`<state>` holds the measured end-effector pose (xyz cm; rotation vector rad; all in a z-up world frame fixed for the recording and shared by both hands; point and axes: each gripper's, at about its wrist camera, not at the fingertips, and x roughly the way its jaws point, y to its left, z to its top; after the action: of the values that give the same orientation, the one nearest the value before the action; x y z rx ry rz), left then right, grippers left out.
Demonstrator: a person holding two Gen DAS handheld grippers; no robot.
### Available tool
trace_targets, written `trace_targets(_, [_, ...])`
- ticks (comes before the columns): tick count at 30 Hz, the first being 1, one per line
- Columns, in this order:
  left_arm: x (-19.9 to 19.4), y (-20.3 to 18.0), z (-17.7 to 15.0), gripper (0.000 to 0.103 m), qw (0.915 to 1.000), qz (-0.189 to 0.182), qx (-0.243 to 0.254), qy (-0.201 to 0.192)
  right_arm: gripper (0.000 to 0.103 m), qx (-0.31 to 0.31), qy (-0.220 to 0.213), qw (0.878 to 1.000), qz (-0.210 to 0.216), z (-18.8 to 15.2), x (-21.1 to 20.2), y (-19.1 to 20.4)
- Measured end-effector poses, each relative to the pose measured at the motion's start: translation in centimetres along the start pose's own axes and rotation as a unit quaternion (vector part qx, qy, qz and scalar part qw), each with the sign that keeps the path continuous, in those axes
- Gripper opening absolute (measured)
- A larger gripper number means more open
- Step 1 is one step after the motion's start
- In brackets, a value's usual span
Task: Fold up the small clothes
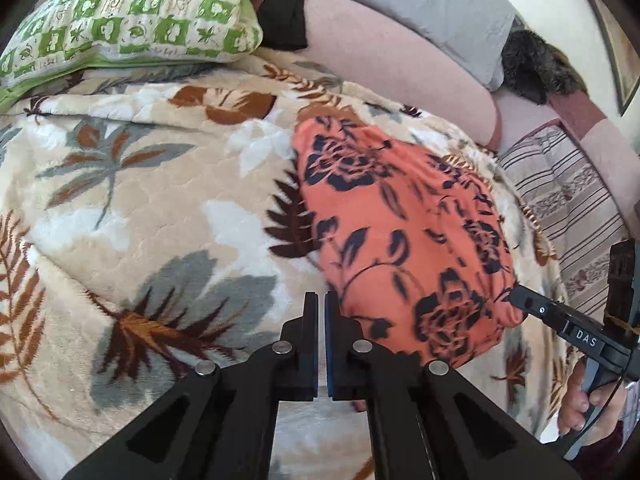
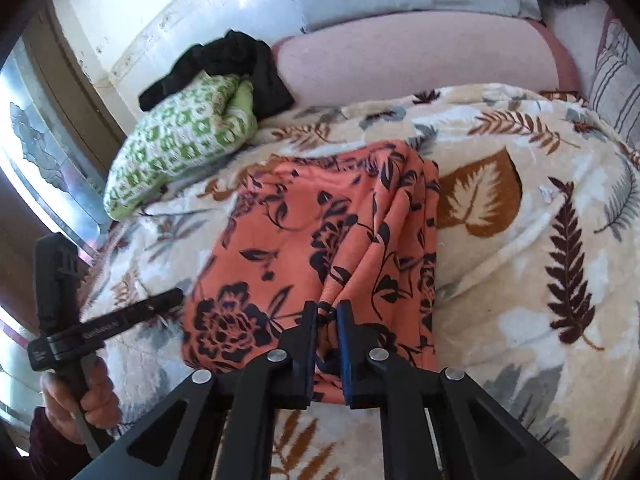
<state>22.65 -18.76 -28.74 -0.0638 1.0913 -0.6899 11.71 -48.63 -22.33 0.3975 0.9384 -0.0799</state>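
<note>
So in the left wrist view, upper left of the frame is a green-and-white patterned pillow (image 1: 128, 20) with some black clothing (image 1: 280, 12) bunched up right next to it. Below that, most of the frame is a cream blanket (image 1: 152, 208) with brown and grey leaf prints. Bottom centre you get the left gripper (image 1: 320, 304), fingers pressed together with just a sliver of gap, nothing between them, sitting right at the lower left edge of the orange floral garment (image 1: 404, 232). The garment lies flat on the blanket, centre right of the frame. Further right, at the lower right edge, the right gripper's tip touches the garment's corner, and a hand (image 1: 588, 400) wraps the handle below it. Upper right there's a pink cushion (image 1: 392, 64), a grey pillow (image 1: 432, 4) and something dark and furry (image 1: 532, 64).

Right wrist view: far left, a hand (image 2: 80, 400) holds the other gripper's handle, its closed fingers (image 2: 160, 300) pointing at the garment's left edge. Upper left is the same green pillow (image 2: 180, 148) with the black clothing (image 2: 224, 64) on top. Centre frame, the orange floral garment (image 2: 304, 232) lies in a folded stack of layers on the blanket (image 2: 520, 272). Bottom centre, the right gripper (image 2: 326, 308) is clamped on a bunched bit of the garment's near edge, fabric gathered between the pads. Right side is just more leafy blanket, with the pink cushion (image 2: 420, 56) across the top.
</note>
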Motion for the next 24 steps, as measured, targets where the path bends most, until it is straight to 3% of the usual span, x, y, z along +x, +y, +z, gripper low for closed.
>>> trace_targets(3, [0.6,1.3,-0.4,0.0,0.9993,-0.008,-0.034,0.014,0.013,0.014,0.049,0.996,-0.073,-0.6,1.9,-1.6])
trace_targets(5, [-0.3,0.3,-0.1,0.003,0.9991,-0.033,-0.024,-0.011,0.014,0.053,0.056,0.995,-0.057,-0.3,1.7,-3.1])
trace_targets(6, [-1.0,-0.6,0.2,0.009,0.9985,-0.043,-0.011,-0.031,0.014,0.07,0.055,0.995,-0.044,-0.3,1.4,-3.5])
trace_targets(8, [-2.5,-2.3,0.4,0.039,0.9958,-0.06,0.012,-0.068,0.014,0.076,0.055,0.994,-0.049,-0.2,1.3,-3.6])
trace_targets(9, [-3.1,-3.0,0.5,0.067,0.9938,-0.066,0.017,-0.088,0.014,0.073,0.051,0.994,-0.057,-0.1,1.2,-3.5])
trace_targets(10, [-3.5,-3.7,0.5,0.086,0.9917,-0.072,0.019,-0.105,0.014,0.066,0.038,0.995,-0.068,0.2,0.8,-3.1])
trace_targets(13, [-3.2,-5.5,0.6,0.088,0.989,-0.087,0.035,-0.114,0.014,0.028,-0.042,0.995,-0.087,1.9,-1.0,-1.7])
trace_targets(16, [-1.3,-6.7,0.5,0.088,0.9929,-0.063,0.049,-0.088,0.014,0.029,-0.071,0.996,-0.036,4.3,-0.8,-1.0])
trace_targets(18, [0.5,-6.6,0.2,0.087,0.9966,-0.036,0.051,-0.055,0.014,0.044,-0.052,0.998,-0.01,5.8,1.0,-1.2])
trace_targets(21, [4.1,-5.9,-0.7,0.087,0.997,0.02,0.069,0.026,0.014,0.037,0.02,0.999,-0.003,8.2,5.7,-1.3])
trace_targets(22, [5.2,-5.2,-1.1,0.087,0.9969,0.017,0.059,0.049,0.014,0.038,0.035,0.999,-0.009,9.1,7.5,-1.6])
trace_targets(24, [5.2,-4.6,-1.3,0.087,0.9975,0.002,0.055,0.044,0.012,0.057,0.071,0.996,-0.017,10.2,10.9,-2.5])
